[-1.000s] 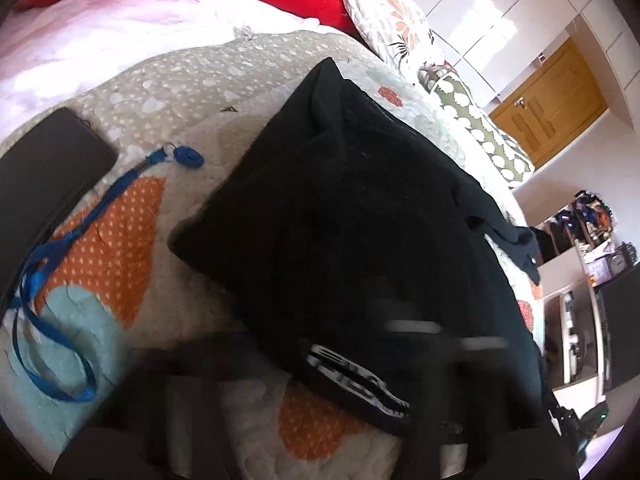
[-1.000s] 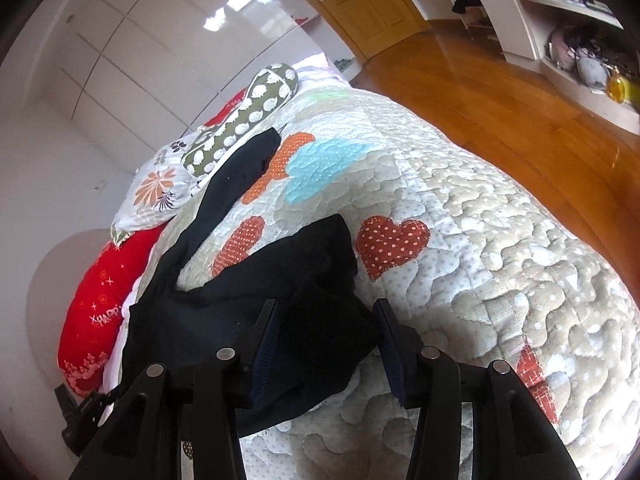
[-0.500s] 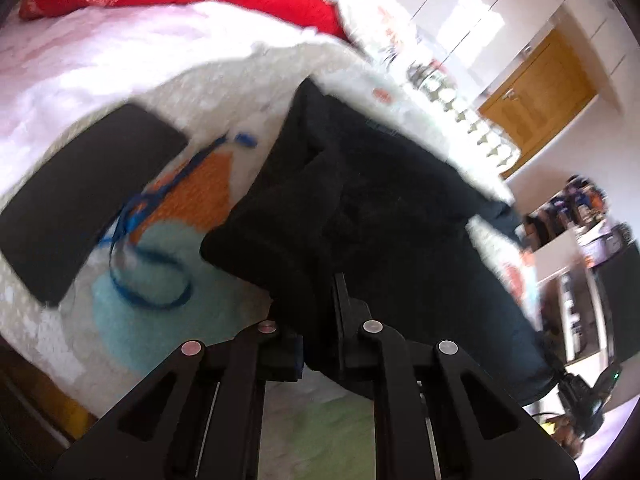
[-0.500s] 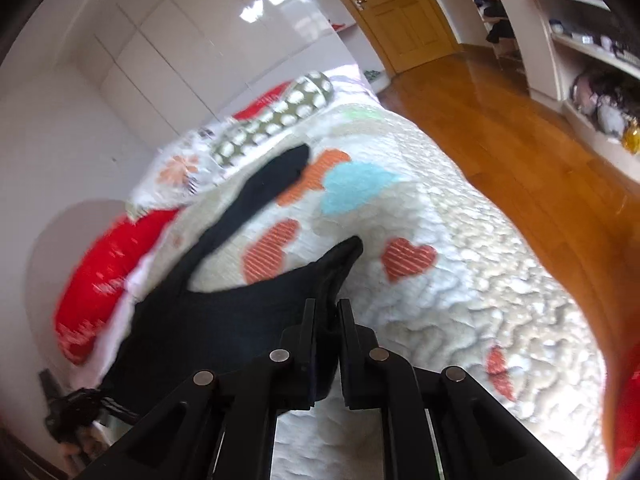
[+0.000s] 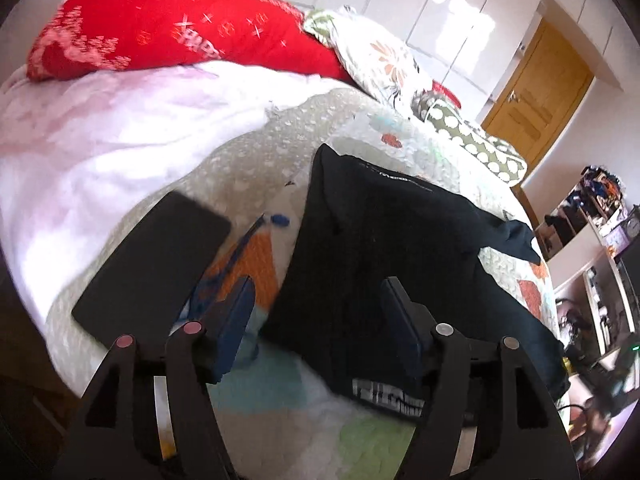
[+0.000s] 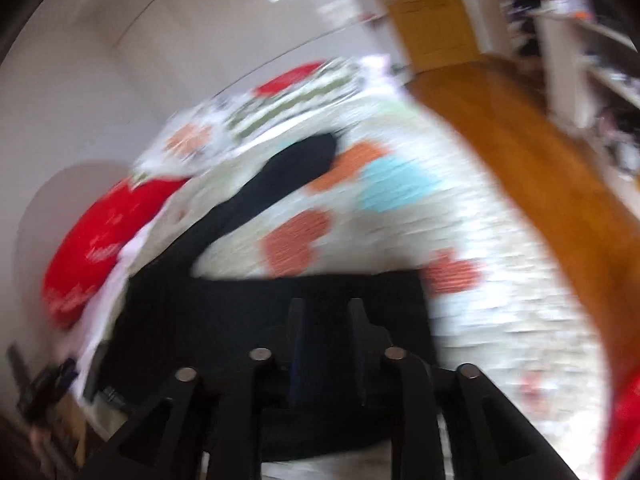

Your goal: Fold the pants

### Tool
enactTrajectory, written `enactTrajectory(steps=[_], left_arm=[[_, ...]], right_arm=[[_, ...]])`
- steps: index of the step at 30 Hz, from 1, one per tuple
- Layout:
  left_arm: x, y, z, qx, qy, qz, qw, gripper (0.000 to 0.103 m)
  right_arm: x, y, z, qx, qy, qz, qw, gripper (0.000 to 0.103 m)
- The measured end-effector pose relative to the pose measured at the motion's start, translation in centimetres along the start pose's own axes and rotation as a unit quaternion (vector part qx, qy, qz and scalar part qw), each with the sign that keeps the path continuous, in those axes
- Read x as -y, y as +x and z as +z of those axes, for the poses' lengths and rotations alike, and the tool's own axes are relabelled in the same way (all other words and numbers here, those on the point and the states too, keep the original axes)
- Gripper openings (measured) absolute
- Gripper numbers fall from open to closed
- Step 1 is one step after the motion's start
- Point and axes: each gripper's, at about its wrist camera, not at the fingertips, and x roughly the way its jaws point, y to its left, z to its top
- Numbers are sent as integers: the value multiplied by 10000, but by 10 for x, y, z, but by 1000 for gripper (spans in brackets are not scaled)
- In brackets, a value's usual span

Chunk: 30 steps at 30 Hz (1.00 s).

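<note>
Pants: the black pants (image 5: pixel 400 272) lie bunched in a rough fold on the heart-patterned quilt (image 5: pixel 256 168) of the bed. They fill the centre of the left wrist view. A printed white strip shows at their near edge, toward 6 o'clock.
Loose leg: in the right wrist view one dark leg of the pants (image 6: pixel 280 176) trails off toward 11 o'clock, still unfolded.
Left gripper: the left gripper (image 5: pixel 318 316) stands spread. Its jaws have just been opening. The near edge of the cloth lies between them, but neither pad presses on it.
Right gripper: the right gripper (image 6: pixel 324 344) is partly spread above the folded bulk. Its jaws have just been opening too. The view is smeared, so whether cloth touches a pad I cannot tell.
What changed: half a second ago both grippers were pinched on the fabric edge. Now both have let go, and the left view shows more of the bed than it did.
Meaning for the task: I judge that one fold has just been laid down and released. The trailing leg still needs gathering and the stack wants squaring.
Neighbours: a flat black slab (image 5: pixel 152 268) sits at 9 o'clock of the pants, with a blue lanyard (image 5: pixel 240 256) between the two.
Farther out: a red pillow (image 5: pixel 180 28) lies at 11 o'clock. A wooden door (image 5: pixel 536 88) stands at 2 o'clock.
</note>
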Motion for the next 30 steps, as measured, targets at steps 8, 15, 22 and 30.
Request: enactTrajectory(steps=[8,15,22,30], left_arm=[[9,89,77,-502,348,40,9981,66],[12,174,115,-915,707,213,9931,66],[35,211,119,-922,1234,384,9873,25],[84,71,69,-13,2091,-1040,9724,11]], right_arm=[[-24,34,11,-425,-92,-77,9990,43],[-10,52,13,-528,93,-163,9984,44],[-8,55,22,-377,97,-84,9992,44],[-5,31,20,-104,299,-35,9995,44]])
